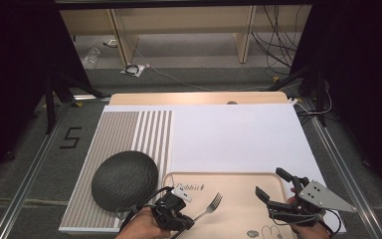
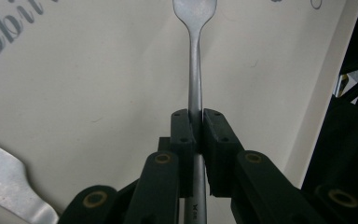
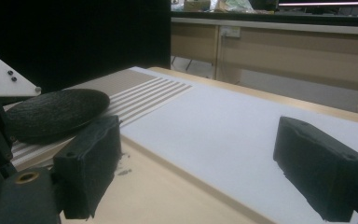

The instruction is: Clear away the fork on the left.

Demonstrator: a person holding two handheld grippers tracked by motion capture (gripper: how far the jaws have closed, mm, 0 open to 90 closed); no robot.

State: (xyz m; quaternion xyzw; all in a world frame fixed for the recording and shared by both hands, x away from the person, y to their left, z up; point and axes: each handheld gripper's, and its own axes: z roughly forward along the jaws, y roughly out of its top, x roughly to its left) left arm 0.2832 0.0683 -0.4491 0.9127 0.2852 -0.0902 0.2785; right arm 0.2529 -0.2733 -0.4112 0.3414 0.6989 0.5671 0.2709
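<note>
Shiny metal fork point(image 1: 210, 205): the left tool point(image 1: 186, 219) has it pinched tight by the handle, prongs pointing far and right, over the near left part of the tan tray point(image 1: 238, 179). The picking up looks done; putting it down is still to do. The right tool point(image 1: 273, 186) waits wide open and empty over the tray's near right side, beside the white bench point(image 1: 238, 134).

Black curtains point(image 1: 10, 74) flank the table point(image 1: 199, 98) on both sides — beyond it stands a pale wooden bench point(image 1: 179, 25), with cables point(image 1: 278, 45) trailing over the grey carpeted floor point(image 1: 204, 77).
</note>
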